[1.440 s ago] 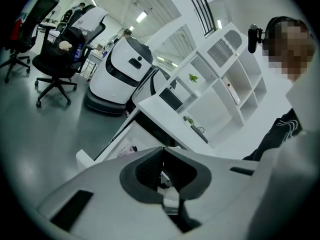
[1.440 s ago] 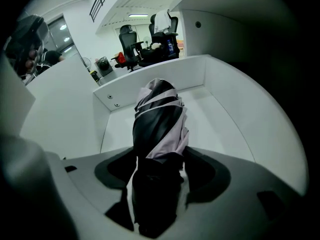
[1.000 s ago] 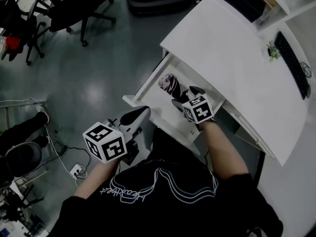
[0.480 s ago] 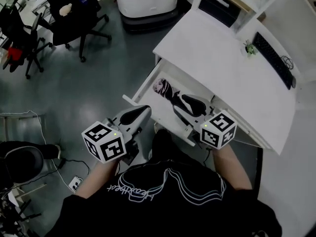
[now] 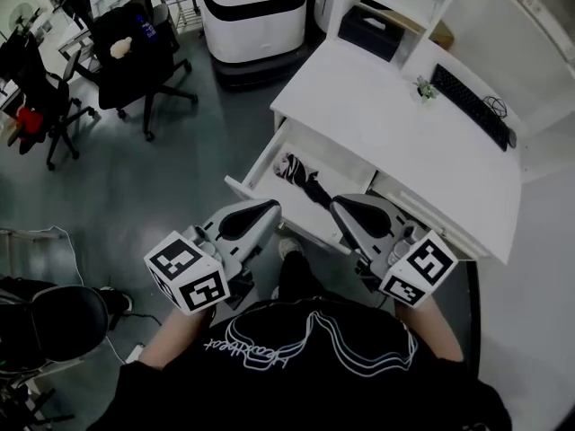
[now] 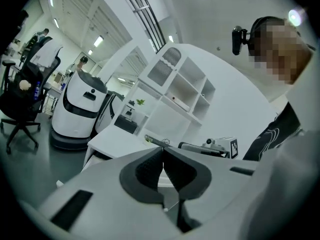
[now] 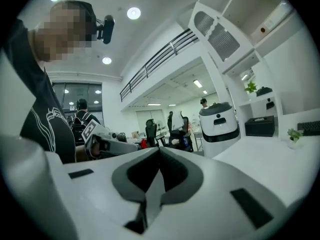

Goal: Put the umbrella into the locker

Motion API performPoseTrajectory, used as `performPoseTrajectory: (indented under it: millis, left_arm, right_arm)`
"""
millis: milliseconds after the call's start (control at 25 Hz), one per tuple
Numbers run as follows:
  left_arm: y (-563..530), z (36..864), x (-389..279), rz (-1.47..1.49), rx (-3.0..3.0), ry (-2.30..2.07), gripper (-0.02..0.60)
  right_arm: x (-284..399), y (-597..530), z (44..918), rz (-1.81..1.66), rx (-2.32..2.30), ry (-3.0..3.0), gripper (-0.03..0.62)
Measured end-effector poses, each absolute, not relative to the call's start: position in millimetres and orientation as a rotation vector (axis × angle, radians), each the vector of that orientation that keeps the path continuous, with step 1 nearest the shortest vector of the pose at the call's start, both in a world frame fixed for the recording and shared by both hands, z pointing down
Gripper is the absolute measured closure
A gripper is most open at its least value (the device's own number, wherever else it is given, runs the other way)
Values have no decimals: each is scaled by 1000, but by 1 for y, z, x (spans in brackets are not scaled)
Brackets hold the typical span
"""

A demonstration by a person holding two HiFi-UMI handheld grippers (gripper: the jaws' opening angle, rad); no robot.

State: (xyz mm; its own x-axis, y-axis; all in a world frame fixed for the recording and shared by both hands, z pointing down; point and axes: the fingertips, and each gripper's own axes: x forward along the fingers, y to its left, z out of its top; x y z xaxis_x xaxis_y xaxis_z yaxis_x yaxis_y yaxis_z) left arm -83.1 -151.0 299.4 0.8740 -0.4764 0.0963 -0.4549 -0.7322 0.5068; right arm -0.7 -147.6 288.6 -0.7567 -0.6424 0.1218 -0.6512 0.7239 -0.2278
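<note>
A folded, patterned umbrella [image 5: 301, 176] lies inside the open white drawer [image 5: 261, 160] under the desk [image 5: 395, 124], with nothing touching it. Both grippers are held up in front of the person, above and on the near side of the drawer. My left gripper [image 5: 268, 208] is shut with its dark pads [image 6: 150, 169] meeting and nothing between them. My right gripper [image 5: 341, 206] is shut too, and its pads [image 7: 172, 171] are pressed together and empty. In each gripper view the other gripper shows to the side, level with it.
A large white machine [image 5: 252, 12] stands behind the desk's left end. Office chairs [image 5: 135, 48] stand on the grey floor at the left. On the desk are a keyboard [image 5: 472, 106] and a small plant [image 5: 422, 88]. A black box [image 5: 373, 21] sits on the shelf behind.
My right gripper has left the umbrella in the drawer, risen towards the person and shut its jaws. My left gripper has also risen. The umbrella stays in the drawer.
</note>
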Motion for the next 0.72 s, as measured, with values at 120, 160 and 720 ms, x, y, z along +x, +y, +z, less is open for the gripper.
performPoseTrajectory:
  millis: [120, 160, 720]
  left_arm:
    - [-135, 286, -82, -57, 2563, -666, 575]
    - [-130, 282, -82, -58, 2580, -668, 575]
    - [-79, 265, -94, -76, 2631, -668, 575]
  right_arm:
    - [-3, -130, 270, 423, 1097, -2960, 590]
    - [-3, -125, 267, 429, 1101, -2977, 589]
    - [-24, -72, 263, 398, 1090, -3013, 591]
